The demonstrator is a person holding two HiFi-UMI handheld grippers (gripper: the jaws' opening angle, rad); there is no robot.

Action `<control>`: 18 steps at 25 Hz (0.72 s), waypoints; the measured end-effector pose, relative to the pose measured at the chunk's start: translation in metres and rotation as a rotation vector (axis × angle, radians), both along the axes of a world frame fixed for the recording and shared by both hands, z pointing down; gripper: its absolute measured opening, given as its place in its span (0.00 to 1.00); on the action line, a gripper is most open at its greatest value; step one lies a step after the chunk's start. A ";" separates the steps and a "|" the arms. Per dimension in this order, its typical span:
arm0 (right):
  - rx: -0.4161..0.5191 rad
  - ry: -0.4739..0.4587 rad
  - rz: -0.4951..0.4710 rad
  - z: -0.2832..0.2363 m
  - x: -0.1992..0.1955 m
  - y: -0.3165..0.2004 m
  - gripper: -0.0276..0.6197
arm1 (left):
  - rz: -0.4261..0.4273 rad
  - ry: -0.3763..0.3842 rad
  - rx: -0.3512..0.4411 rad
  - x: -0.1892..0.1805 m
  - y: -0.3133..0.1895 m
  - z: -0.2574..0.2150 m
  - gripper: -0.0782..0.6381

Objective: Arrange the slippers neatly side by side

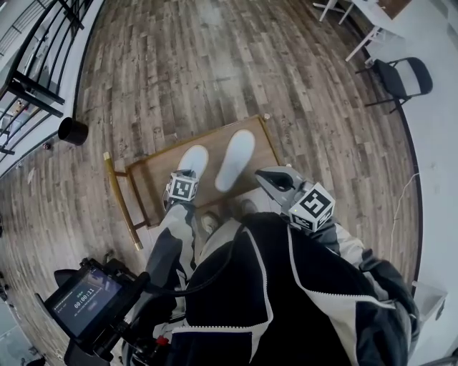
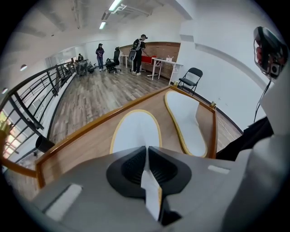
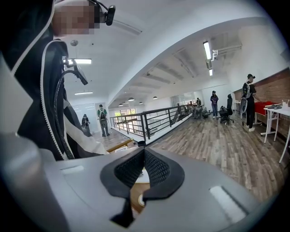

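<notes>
Two white slippers, yellow-edged, flat on a low wooden platform (image 1: pixel 150 179) with a raised rim, toes toward twelve o'clock in the head view. Left slipper (image 1: pixel 195 157) near the platform's middle. Right slipper (image 1: pixel 237 157) just beside it at three o'clock, a narrow strip of bare wood between, toe leaning toward one o'clock and reaching farther up.

Left gripper (image 1: pixel 184 180) steeply nose-down at six o'clock of the left slipper, clenched on that slipper's heel edge. In the left gripper view, ribbed pads (image 2: pixel 133 165) pinched on a thin white flap with a yellow border. Right gripper (image 1: pixel 263 174) at five o'clock of the right slipper, by the platform's near right corner, jaws pressed together with nothing between, clear of both slippers.

All around, grey-brown plank floor (image 1: pixel 215 64). Black railing (image 1: pixel 32 50) along the ten o'clock edge, a black cylindrical pot (image 1: pixel 73 131) on the floor at nine o'clock of the platform. Black folding chair (image 1: pixel 402 77) at two o'clock beside a pale wall, white table legs (image 1: pixel 358 21) at one o'clock.

Farther down the hall in the left gripper view, several people (image 2: pixel 99 54) standing among desks and office chairs, strip lights (image 2: pixel 113 5) overhead. At six o'clock in the head view, a dark jacket (image 1: pixel 286 300) with white piping; at seven o'clock, a small lit screen (image 1: pixel 87 299).
</notes>
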State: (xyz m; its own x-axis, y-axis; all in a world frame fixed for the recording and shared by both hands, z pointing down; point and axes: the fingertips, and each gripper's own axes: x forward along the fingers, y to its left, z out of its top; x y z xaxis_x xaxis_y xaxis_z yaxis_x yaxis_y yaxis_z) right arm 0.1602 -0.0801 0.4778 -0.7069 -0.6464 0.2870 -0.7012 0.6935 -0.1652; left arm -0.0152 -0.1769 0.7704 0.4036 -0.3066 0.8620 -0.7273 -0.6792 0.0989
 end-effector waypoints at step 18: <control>0.000 -0.048 -0.190 0.004 -0.061 -0.023 0.05 | -0.325 0.416 0.303 -0.021 0.013 -0.156 0.15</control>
